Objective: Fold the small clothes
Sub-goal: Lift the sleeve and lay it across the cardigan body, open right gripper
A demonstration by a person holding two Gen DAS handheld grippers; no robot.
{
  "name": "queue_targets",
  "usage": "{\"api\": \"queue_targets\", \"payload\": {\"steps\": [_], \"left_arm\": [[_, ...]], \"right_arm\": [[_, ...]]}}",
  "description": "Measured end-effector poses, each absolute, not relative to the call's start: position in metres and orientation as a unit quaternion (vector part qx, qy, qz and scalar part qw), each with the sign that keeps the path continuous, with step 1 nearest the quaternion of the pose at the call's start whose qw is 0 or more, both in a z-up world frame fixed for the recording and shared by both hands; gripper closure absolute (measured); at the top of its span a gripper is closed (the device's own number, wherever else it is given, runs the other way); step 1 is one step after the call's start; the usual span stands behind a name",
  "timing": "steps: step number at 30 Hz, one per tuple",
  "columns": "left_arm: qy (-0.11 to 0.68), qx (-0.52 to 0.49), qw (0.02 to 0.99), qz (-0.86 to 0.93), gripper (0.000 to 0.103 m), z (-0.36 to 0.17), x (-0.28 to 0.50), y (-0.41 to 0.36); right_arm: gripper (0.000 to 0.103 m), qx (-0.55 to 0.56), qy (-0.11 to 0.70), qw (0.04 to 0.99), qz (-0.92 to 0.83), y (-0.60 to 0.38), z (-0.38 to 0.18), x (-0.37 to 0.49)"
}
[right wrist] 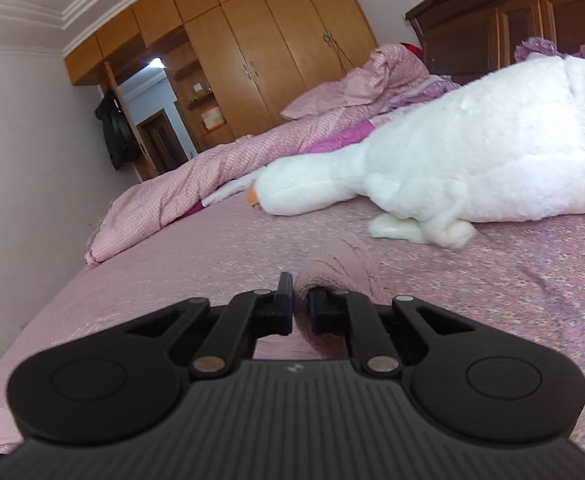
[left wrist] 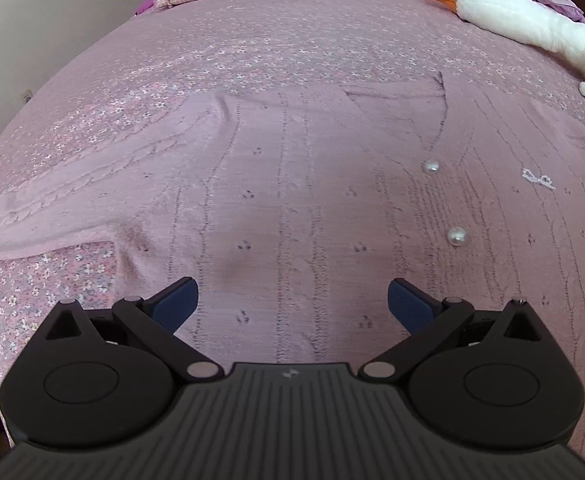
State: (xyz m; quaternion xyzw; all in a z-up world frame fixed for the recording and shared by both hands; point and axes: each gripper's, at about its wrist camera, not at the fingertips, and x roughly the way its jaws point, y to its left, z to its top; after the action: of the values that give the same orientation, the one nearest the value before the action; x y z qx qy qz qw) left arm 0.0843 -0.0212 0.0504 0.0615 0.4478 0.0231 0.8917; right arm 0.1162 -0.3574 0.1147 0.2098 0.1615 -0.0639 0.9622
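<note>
Left wrist view shows the cardigan (left wrist: 312, 184) spread flat on the bed (left wrist: 220, 40), unfolded, left hand-held gripper (left wrist: 293, 304) spread above it. Right hand-held gripper (right wrist: 301, 308) pinches a knit edge; folding seems barely begun.

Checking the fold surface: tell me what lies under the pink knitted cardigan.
The pink knitted cardigan lies spread flat on the floral pink bedsheet, which shows all around it. Whatever is directly beneath the knit is covered, so anything else there cannot be seen.
</note>
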Motion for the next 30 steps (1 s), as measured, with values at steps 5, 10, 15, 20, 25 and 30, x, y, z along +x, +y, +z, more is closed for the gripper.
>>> {"api": "queue_targets", "payload": {"steps": [5,10,15,20,25,30], "left_arm": [[0.443,0.059,0.894,0.032,0.0,0.053,0.083,-0.01],[0.443,0.056,0.894,0.042,0.0,0.055,0.086,0.003],[0.447,0.053,0.892,0.045,0.0,0.055,0.088,0.013],[0.447,0.045,0.892,0.048,0.0,0.056,0.088,0.025],[0.444,0.039,0.894,0.057,0.0,0.056,0.088,0.038],[0.444,0.031,0.893,0.062,0.0,0.053,0.088,0.051]], "right_arm": [[0.093,0.218,0.163,0.962,-0.029,-0.333,0.119,0.124],[0.093,0.206,0.166,0.964,0.0,-0.3,0.125,0.136],[0.093,0.198,0.171,0.965,0.028,-0.271,0.129,0.149],[0.093,0.189,0.169,0.966,0.061,-0.236,0.133,0.159],[0.093,0.17,0.184,0.964,0.094,-0.197,0.124,0.167],[0.093,0.158,0.236,0.953,0.107,-0.162,0.095,0.175]]}}
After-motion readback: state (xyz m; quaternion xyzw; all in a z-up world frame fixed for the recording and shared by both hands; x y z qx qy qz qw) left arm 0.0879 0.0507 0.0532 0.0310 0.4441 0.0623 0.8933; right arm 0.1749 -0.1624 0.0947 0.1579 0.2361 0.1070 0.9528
